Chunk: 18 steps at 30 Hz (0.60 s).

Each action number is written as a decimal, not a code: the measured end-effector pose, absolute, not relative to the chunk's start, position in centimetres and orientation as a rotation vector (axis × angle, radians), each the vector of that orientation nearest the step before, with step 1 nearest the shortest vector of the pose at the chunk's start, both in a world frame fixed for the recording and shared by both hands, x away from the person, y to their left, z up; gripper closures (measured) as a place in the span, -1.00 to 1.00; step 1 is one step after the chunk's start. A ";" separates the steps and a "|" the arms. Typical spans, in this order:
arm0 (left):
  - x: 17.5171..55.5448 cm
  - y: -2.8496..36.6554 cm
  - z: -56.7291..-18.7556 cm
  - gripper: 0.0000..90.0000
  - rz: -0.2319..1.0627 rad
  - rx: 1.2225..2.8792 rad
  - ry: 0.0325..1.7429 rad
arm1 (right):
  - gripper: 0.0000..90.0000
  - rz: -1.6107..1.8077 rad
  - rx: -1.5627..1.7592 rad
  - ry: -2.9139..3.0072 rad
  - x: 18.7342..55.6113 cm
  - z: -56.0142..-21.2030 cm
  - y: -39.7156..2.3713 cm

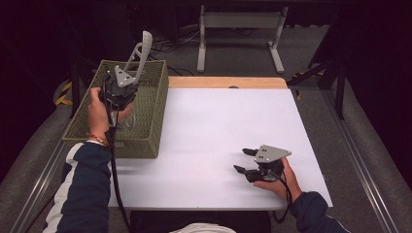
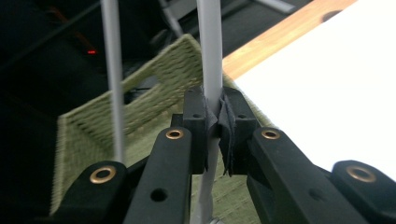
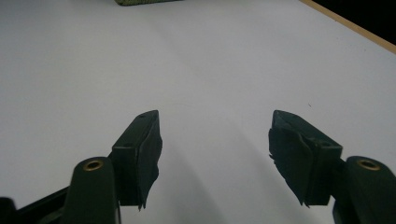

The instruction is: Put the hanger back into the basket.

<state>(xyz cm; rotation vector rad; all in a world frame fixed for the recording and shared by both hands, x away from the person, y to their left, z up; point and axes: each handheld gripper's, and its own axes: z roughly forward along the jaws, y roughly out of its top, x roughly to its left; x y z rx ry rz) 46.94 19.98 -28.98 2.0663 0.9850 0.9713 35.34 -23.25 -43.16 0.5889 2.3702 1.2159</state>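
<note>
A grey utensil with two long thin arms, like tongs, stands nearly upright over the green woven basket at the table's left. My left gripper is above the basket and shut on one of those arms. In the left gripper view the pads pinch that grey arm, while the second arm stands free to its left over the basket. My right gripper rests low over the white tabletop at the front right. It is open, with nothing between its jaws.
The white tabletop spreads between the basket and the right hand, with a wooden strip along its far edge. A grey metal stand is on the floor behind the table.
</note>
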 end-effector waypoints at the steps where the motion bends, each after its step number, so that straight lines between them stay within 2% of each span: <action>1: 47.3 19.6 -29.2 0.82 0.961 2.086 0.977 | -0.22 1.207 0.584 2.376 35.3 -43.2 -23.2; 7: 49.8 18.0 -30.3 0.78 0.873 2.087 1.015 | -0.23 1.200 0.572 2.381 35.3 -43.3 -22.9; 12: 53.2 16.3 -31.0 0.76 0.837 2.108 1.104 | -0.24 1.199 0.581 2.383 35.5 -43.3 -23.0; 14: 54.6 15.5 -31.5 0.73 0.781 2.127 1.152 | -0.24 1.201 0.582 2.383 35.4 -43.3 -23.0; 18: 56.0 14.3 -32.3 0.67 0.791 2.174 1.169 | -0.24 1.219 0.592 2.384 35.4 -43.2 -23.1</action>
